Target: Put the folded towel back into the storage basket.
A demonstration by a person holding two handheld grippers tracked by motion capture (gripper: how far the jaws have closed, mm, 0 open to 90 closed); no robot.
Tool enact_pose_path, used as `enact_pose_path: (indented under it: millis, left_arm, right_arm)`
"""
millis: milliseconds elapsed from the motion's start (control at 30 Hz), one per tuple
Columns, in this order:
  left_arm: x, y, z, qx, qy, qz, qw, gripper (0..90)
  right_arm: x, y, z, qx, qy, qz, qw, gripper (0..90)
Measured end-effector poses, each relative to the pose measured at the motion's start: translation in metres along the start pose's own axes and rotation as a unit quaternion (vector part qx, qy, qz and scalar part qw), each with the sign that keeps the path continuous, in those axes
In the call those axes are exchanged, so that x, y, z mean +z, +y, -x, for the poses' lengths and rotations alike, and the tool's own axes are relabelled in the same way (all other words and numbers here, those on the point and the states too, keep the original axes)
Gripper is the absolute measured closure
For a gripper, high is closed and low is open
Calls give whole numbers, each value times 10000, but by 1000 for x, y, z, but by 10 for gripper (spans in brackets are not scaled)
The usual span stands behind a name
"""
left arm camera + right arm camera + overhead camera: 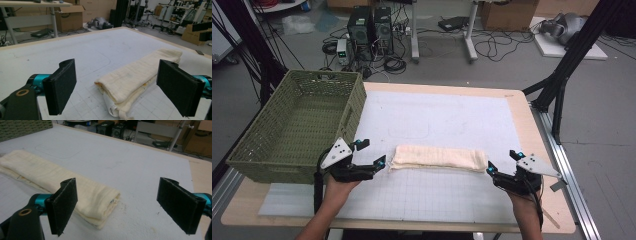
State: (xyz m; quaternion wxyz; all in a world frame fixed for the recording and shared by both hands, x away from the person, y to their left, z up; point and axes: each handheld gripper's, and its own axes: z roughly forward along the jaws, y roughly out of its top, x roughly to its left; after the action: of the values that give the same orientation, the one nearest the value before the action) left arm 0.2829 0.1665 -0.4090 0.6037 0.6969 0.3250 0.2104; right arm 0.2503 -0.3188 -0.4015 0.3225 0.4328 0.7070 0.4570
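I am looking down on a folded cream towel (439, 158) that is lying across the lower middle of the frame on the white gridded mat (447, 200). I am holding the left gripper (371, 154) just beside its left end and the right gripper (502, 162) just beside its right end; both are spread wide and gripping nothing. In the left gripper view the towel (135, 77) is sitting between the pads, its loose folded edges and a small tag facing me at the bottom. In the right gripper view the towel (60, 187) is running from the upper left toward the centre, its rounded fold end lying between the pads.

I am judging it light, soft and limp, so it will sag and may unfold if I lift from one end alone. I am thinking of pinching all layers at both short ends together.

The green woven basket (297, 125) is standing at the left of the frame, close to my left hand; its near wall could catch that gripper. The mat around the towel is bare.
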Motion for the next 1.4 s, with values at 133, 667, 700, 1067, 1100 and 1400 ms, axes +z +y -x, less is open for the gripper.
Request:
enact_pose_path:
  millis: [133, 667, 700, 1067, 1100, 1400]
  left_arm:
    - [5, 7, -1, -35, -31, -92, 9999, 167]
    - [68, 5, -6, -637, -154, -1353, 9886, 232]
    - [68, 5, -6, -637, -154, -1353, 9886, 232]
    - [88, -12, -10, -667, 165, -2044, 9765, 308]
    - [89, -13, -12, -675, 332, -2123, 9743, 308]
    - [94, -18, -7, -485, 229, -2373, 9700, 375]
  right_arm:
    - [-1, 0, 1, 21, -10, -11, 10000, 155]
    - [1, 0, 0, 8, 40, -25, 10000, 158]
    - [1, 0, 1, 1, 39, -26, 10000, 158]
    - [3, -2, 1, 27, 57, -83, 9999, 159]
    - [4, -2, 1, 25, 49, -93, 9999, 159]
    - [5, -3, 1, 0, 51, -124, 9999, 159]
